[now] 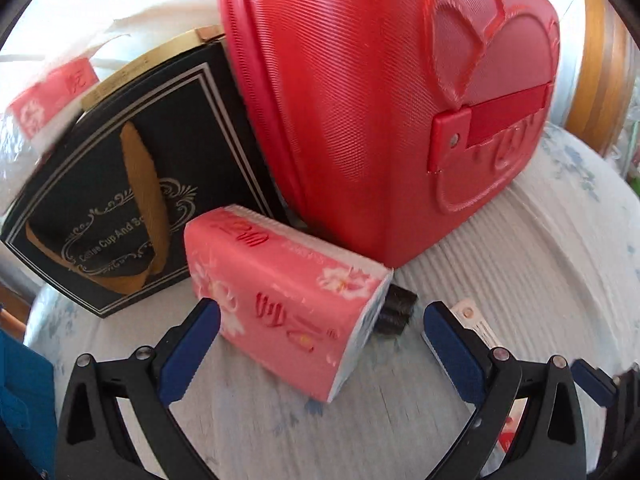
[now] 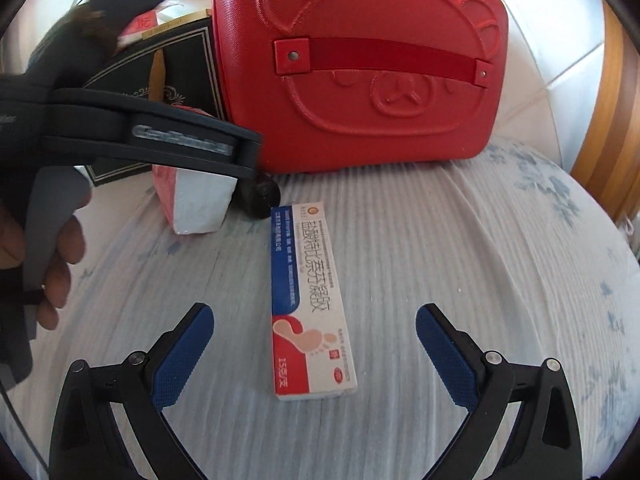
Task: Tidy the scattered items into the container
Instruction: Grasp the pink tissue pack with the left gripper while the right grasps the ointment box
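A closed red bear-faced case (image 1: pixel 360 100) stands upright at the back of a pale bedspread, also in the right wrist view (image 2: pixel 360 68). A pink tissue pack (image 1: pixel 288 300) lies in front of it, between the open jaws of my left gripper (image 1: pixel 320 332), not gripped. A small black object (image 1: pixel 396 312) sits behind the pack's right end. A white, blue and red ointment box (image 2: pixel 312 304) lies flat, its near end between the open jaws of my right gripper (image 2: pixel 316 344). The left gripper body (image 2: pixel 160 140) reaches in from the left over the tissue pack (image 2: pixel 196 204).
A black gift box with gold ribbon (image 1: pixel 132 200) leans left of the case. Another pink pack (image 1: pixel 52 100) lies behind it. A wooden bed frame (image 2: pixel 612 128) curves at the right. The ointment box's end (image 1: pixel 476 324) shows by my left gripper's right finger.
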`<state>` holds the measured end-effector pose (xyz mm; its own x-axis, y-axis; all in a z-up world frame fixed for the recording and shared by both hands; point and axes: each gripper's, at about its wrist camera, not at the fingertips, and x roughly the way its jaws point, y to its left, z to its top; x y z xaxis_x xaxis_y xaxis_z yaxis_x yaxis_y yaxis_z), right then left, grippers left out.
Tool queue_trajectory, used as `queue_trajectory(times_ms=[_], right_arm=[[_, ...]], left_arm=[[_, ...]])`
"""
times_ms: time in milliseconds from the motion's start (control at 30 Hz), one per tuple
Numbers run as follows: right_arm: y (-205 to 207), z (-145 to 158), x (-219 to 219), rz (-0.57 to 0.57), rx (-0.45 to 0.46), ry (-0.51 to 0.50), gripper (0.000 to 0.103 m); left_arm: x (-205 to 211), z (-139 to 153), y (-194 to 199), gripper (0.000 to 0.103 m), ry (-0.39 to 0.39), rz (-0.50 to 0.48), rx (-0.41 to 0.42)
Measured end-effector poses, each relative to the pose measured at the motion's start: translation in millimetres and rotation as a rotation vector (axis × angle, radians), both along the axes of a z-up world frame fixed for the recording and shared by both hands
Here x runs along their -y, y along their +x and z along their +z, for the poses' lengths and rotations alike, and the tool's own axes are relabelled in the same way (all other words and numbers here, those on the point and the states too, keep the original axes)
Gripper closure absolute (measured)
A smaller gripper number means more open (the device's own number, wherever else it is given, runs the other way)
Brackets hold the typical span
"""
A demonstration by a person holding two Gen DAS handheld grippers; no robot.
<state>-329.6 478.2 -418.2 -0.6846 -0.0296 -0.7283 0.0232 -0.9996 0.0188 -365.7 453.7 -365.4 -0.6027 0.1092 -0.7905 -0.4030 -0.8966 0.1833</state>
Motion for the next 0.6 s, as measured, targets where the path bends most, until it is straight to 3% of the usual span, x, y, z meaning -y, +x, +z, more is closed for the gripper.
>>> queue_trajectory(times_ms=[167,333,433,500,600], right_arm=[[-8,-7,13,0.043,-0.019,0.046,0.000],[-15,-12,16,0.056,0.007,0.064,0.005],[-20,-16,14,0.052,0.046,0.055,0.029],[-24,-19,10,0.048,0.071,0.028,0.055],[-24,-19,8,0.050,0.074,0.020,0.060]], left_arm=[[-3,-14,-17,0.000,-0.041,0.116,0.014],[12,-18,-20,0.003,-0.011,0.143,0.019],[25,-17,-14,0.021,0.023,0.140,0.010],[34,-15,-7,0.028,0.046,0.127,0.005],[52,-10,3,0.037,0.111,0.141,0.022]])
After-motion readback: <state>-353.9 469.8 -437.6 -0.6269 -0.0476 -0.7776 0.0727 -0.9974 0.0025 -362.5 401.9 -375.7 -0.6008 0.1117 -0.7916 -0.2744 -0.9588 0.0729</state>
